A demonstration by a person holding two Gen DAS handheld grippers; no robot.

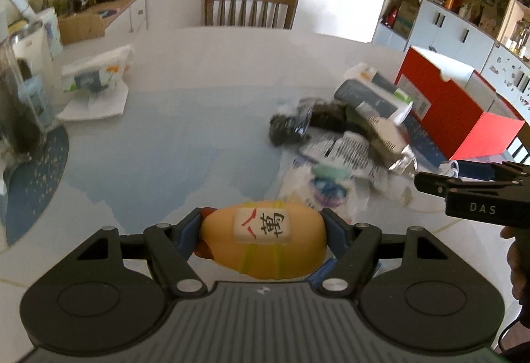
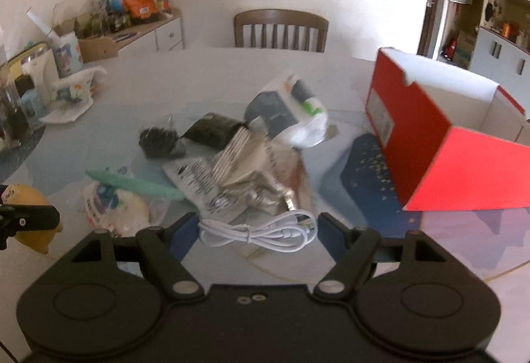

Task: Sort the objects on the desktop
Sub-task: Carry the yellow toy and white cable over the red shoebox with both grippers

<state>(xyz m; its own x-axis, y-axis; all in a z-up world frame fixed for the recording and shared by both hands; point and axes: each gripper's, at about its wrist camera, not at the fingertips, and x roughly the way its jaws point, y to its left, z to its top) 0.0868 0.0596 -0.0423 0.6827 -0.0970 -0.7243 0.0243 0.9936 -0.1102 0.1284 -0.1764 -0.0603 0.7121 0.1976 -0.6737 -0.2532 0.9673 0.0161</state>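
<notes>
Toy first: a yellow rubber toy with a white mahjong-style tile printed on it sits clamped between the two fingers of the left gripper, held above the pale table. From the right wrist view the same toy shows at the far left edge, pinched by a dark finger.

The right gripper hangs with its jaws spread wide and nothing in them — a coiled white cable lies on the table in the gap between the fingers, but whether the pads touch it cannot be told.

Beyond the cable is a blurred heap: a crumpled silver foil pack, a printed white packet, a teal-topped plastic bag, two dark bundles and a grey-and-white pouch. To the right of the heap an open red box with a white inside stands on a blue starred mat.

A wooden chair stands at the table's far side.
</notes>
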